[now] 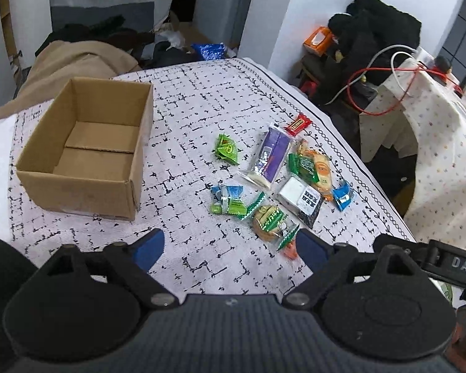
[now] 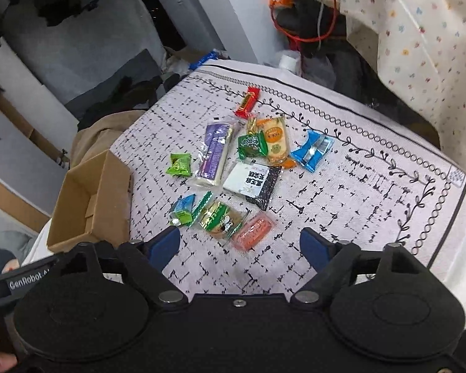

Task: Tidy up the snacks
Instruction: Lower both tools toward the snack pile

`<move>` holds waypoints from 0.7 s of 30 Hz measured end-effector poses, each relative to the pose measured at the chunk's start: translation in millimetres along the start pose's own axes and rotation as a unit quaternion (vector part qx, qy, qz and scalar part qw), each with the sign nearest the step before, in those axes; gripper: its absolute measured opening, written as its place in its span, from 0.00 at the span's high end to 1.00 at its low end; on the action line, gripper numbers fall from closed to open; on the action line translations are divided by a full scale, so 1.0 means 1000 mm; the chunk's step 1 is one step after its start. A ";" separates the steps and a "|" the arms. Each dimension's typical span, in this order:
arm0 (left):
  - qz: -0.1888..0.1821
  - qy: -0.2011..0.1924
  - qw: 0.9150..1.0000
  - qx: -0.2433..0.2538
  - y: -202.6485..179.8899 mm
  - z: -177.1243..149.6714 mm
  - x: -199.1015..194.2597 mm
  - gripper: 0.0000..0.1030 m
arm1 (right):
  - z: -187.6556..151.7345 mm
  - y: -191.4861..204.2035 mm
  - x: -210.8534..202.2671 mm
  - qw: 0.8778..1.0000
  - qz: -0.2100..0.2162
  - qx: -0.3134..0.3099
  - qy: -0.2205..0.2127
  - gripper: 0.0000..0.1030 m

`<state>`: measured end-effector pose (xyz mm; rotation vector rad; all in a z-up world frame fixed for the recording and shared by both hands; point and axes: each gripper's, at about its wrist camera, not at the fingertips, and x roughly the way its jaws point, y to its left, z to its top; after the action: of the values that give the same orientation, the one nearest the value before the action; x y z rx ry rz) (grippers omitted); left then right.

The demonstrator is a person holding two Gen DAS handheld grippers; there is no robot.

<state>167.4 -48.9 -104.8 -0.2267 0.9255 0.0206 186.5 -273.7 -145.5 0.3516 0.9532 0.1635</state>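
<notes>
An empty cardboard box [image 1: 84,146] stands open on the patterned cloth [image 1: 183,99], left of a scatter of wrapped snacks. Among them are a purple packet [image 1: 271,155], a bright green sweet [image 1: 226,149], a red bar [image 1: 298,123], a black-and-white packet [image 1: 304,200], a blue sweet [image 1: 343,197] and a round biscuit pack [image 1: 271,220]. My left gripper [image 1: 230,247] hovers open just short of the biscuit pack. My right gripper [image 2: 240,245] is open too, above the cloth near a pink packet [image 2: 254,230] and the biscuit pack [image 2: 220,219]. The box [image 2: 90,199] sits at its left.
A second table with a floral cloth [image 1: 435,143] stands to the right across a gap, with red and white cables [image 1: 385,74] and dark clothing [image 1: 376,28] behind it. A beige blanket [image 1: 74,59] lies beyond the box. The cloth's bordered edge [image 2: 388,124] runs along the right.
</notes>
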 end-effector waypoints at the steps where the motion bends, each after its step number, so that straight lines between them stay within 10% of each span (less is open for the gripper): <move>1: 0.001 0.002 1.000 -0.004 -0.001 0.002 0.004 0.14 | 0.002 -0.001 0.004 1.000 0.002 0.009 0.003 0.21; 21: 0.007 0.072 0.992 -0.104 -0.011 0.023 0.096 0.39 | 0.014 -0.031 0.104 0.988 0.048 0.118 0.087 0.52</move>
<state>244.4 -62.7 -165.4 -0.4190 1.0699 0.1159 256.8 -274.9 -229.5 0.6092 1.1328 0.1711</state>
